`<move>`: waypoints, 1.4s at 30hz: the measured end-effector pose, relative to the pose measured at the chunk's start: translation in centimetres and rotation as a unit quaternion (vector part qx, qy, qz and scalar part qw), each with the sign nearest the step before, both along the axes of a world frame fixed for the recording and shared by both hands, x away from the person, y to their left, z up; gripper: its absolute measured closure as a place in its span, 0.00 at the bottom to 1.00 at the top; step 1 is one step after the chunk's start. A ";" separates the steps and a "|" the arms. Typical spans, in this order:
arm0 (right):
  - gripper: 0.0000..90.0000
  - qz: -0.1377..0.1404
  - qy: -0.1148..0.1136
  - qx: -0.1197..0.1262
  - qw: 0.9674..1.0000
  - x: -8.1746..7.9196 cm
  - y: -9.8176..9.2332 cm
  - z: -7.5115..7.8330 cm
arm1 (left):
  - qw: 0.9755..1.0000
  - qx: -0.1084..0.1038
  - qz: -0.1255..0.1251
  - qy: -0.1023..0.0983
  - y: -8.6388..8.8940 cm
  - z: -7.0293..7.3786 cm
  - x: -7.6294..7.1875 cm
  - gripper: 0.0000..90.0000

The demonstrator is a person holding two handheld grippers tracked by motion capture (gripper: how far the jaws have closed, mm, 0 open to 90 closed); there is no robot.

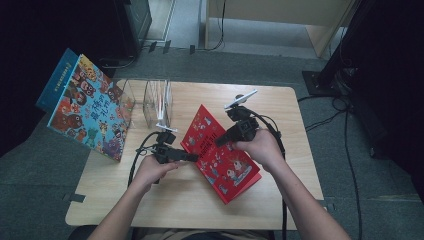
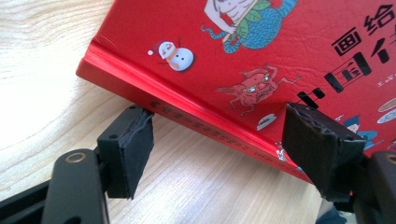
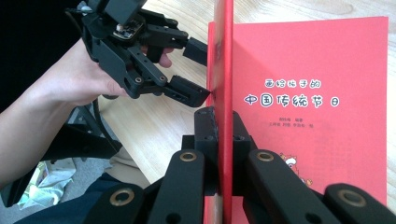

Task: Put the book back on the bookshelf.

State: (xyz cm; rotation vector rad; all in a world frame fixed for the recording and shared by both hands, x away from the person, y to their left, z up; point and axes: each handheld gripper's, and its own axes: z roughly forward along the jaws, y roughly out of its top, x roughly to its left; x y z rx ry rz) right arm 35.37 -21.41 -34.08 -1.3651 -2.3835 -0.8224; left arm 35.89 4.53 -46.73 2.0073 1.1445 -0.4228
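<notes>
A red picture book (image 1: 225, 160) lies slantwise on the wooden table (image 1: 150, 200). My right gripper (image 1: 220, 142) is shut on the free edge of its front cover (image 3: 223, 56), which stands lifted and edge-on between the jaws (image 3: 223, 116). The red title page (image 3: 308, 93) lies exposed beside it. My left gripper (image 1: 192, 157) stands open at the book's spine side. Its two pads (image 2: 133, 149) flank the spine of the red book (image 2: 261, 51) without pressing on it. In the right gripper view, the left gripper (image 3: 201, 72) reaches the spine from the left.
A colourful picture book (image 1: 92, 107) leans at the table's left edge. A clear acrylic holder (image 1: 157, 102) stands at the back, left of the red book. Cables and a black stand (image 1: 340, 65) lie on the floor to the right.
</notes>
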 end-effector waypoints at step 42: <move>0.94 0.033 -0.046 0.072 0.996 -0.8 -1.1 0.1 | 0.999 -0.040 -0.018 -0.020 0.3 1.0 1.0 0.12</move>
